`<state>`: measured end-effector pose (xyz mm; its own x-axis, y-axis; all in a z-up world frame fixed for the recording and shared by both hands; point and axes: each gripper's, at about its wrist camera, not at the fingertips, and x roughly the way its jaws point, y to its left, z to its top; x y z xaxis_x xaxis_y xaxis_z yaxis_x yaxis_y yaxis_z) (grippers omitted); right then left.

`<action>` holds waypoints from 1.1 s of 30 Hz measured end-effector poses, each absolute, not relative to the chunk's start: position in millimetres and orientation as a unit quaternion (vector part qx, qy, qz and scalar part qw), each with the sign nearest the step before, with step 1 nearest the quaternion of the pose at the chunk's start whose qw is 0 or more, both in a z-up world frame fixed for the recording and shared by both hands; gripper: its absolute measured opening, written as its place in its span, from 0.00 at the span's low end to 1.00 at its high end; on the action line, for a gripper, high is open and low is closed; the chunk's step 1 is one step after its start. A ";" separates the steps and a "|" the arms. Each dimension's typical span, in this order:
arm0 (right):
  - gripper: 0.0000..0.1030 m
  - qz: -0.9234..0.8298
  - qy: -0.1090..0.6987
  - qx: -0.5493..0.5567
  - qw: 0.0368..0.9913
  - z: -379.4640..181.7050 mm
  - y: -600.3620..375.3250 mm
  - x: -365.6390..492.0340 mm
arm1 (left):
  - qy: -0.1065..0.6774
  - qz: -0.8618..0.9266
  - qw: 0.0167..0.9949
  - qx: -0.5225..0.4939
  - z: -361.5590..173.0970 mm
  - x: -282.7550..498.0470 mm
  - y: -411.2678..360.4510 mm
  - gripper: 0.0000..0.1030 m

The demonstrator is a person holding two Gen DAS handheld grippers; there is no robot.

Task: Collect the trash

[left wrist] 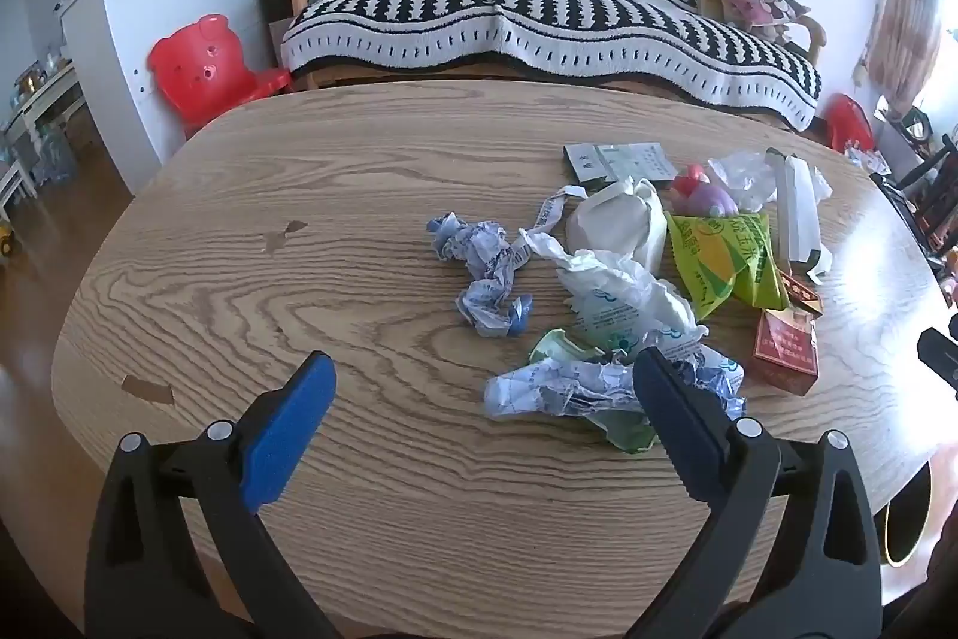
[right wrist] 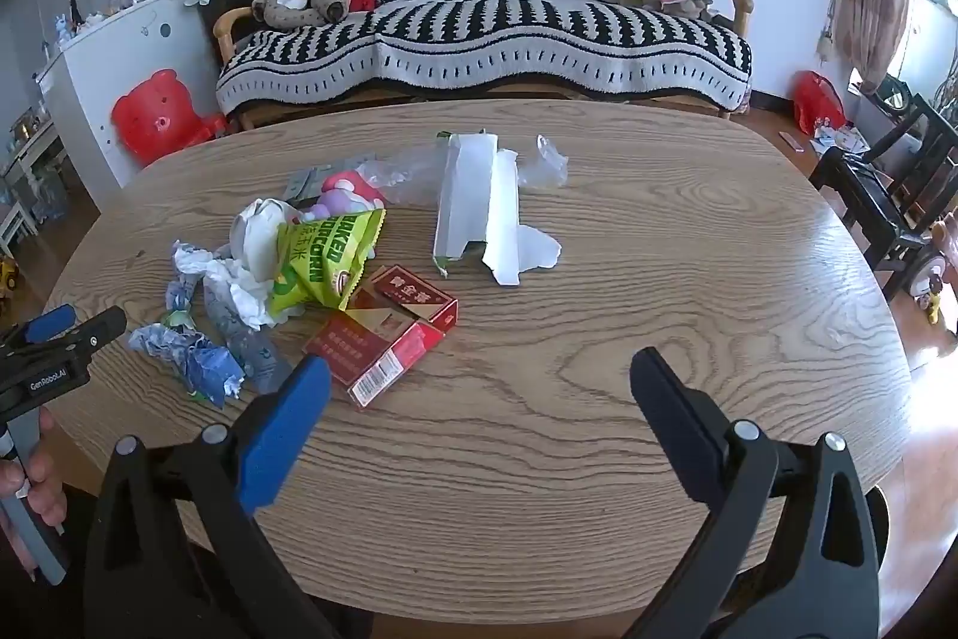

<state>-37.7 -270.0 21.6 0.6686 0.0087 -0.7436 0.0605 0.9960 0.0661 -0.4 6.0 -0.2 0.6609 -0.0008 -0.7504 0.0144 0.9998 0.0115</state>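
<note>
Right, both tongs spread wide w/ nothing gripped, angled down over the oval wooden worktop. Left tongs sit above bare wood, right-side pad just in front of a crumpled blue-white wrapper at the near edge of the trash heap. Heap lies mid-worktop: green popcorn bag, white crumpled plastic, 2nd blue-white paper wad, red cigarette packs, a flattened white carton a bit apart toward the far side. Right tongs hover over bare wood, blue pad near the cigarette packs. Striped sofa behind.
</note>
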 end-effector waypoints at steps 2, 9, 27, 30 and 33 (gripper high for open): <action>0.94 -0.015 0.407 0.042 0.912 21.1 -269.4 -37.9 | 0.412 -0.003 0.911 0.008 -0.3 -0.6 6.4 0.94; 0.94 -0.015 0.407 0.043 0.912 23.9 -270.4 -39.4 | 0.414 -0.002 0.910 0.004 -2.9 -0.2 6.9 0.94; 0.94 -0.015 0.407 0.043 0.912 23.7 -270.6 -39.9 | 0.415 -0.002 0.910 0.004 -2.7 0.2 7.0 0.94; 0.94 -0.015 0.407 0.043 0.912 23.6 -270.3 -39.6 | 0.416 -0.002 0.909 0.004 -3.4 -0.4 7.1 0.94; 0.94 -0.014 0.407 0.043 0.912 23.5 -270.3 -39.6 | 0.416 -0.002 0.909 0.004 -3.8 -0.3 7.0 0.94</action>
